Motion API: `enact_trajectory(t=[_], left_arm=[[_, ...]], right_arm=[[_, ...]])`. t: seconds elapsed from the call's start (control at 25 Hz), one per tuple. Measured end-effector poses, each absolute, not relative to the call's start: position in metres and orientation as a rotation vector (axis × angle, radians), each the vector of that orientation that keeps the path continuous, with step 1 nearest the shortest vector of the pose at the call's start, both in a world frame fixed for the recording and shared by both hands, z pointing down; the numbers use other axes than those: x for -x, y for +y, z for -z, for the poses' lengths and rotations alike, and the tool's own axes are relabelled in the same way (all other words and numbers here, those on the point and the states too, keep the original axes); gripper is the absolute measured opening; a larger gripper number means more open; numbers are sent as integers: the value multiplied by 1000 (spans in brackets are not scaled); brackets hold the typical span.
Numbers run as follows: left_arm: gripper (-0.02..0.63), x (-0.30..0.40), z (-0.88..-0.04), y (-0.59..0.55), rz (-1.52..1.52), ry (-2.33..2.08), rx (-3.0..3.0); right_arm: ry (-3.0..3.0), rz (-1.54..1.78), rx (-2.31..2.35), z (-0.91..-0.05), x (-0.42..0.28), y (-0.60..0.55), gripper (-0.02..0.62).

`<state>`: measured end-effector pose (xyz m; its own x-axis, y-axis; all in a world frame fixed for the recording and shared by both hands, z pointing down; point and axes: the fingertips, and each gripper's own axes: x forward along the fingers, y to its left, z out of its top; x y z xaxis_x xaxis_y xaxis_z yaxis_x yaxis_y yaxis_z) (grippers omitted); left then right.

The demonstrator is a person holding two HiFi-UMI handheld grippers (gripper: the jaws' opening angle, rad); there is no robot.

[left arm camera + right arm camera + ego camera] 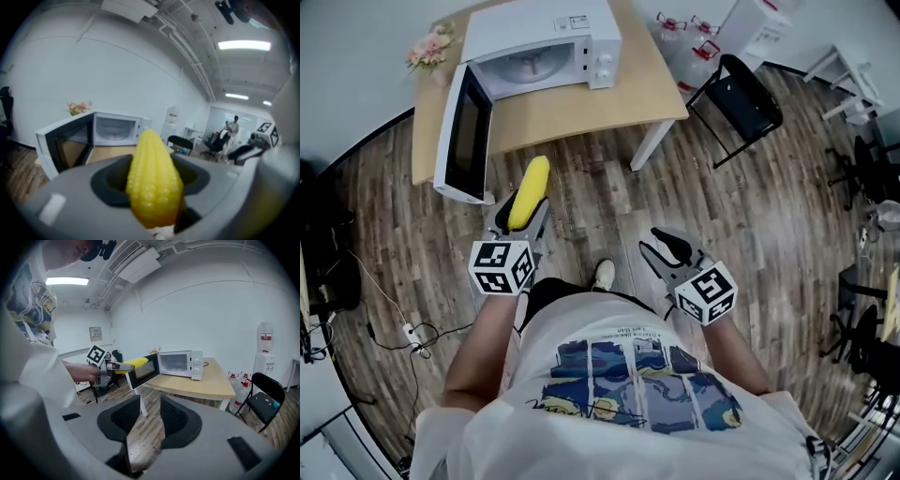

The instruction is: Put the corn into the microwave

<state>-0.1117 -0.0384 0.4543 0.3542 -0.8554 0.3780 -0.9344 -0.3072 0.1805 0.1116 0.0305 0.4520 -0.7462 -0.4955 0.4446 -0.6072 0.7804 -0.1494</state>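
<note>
Ahead of the left tool (518, 217), which pinches the corn (531, 190), the microwave (546, 37) stands open: carry the tip clear of the door (461, 131). The right tool (664, 246) is spread, empty.

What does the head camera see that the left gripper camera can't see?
Only the head view shows the person's printed shirt, a white shoe and the marker cube on the left gripper. Only the left gripper view shows the ceiling lights and a person standing far off. Both show the yellow corn clamped in that gripper's jaws, the white microwave with its door open, the wooden table and the pink flowers.
</note>
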Motion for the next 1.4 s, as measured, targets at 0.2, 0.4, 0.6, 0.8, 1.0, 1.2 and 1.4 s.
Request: enact_trajectory(t=[0.2, 0.4, 0.6, 0.8, 1.0, 1.2, 1.4], left_arm=[[256, 101, -459, -87, -334, -1620, -2211], [256, 98, -462, -133, -381, -1666, -2191], [256, 101, -477, -192, -389, -1705, -2172], [256, 113, -497, -261, -388, -1739, -2132], [256, 120, -509, -334, -409, -1780, -2105], [256, 136, -531, -396, -460, -1815, -2075], [256, 155, -558, -443, -527, -1837, -2028]], right_arm=[[-2572, -487, -953, -466, -162, 10, 127], [-2563, -560, -1005, -476, -185, -5, 130], [-2536, -566, -1061, -479, -202, -31, 130], [-2479, -556, -1196, -472, -228, -66, 130], [-2412, -604, -1280, -468, -248, -102, 130], [-2368, -607, -1273, -465, -244, -145, 130], [-2340, -622, -1245, -463, -231, -181, 130]])
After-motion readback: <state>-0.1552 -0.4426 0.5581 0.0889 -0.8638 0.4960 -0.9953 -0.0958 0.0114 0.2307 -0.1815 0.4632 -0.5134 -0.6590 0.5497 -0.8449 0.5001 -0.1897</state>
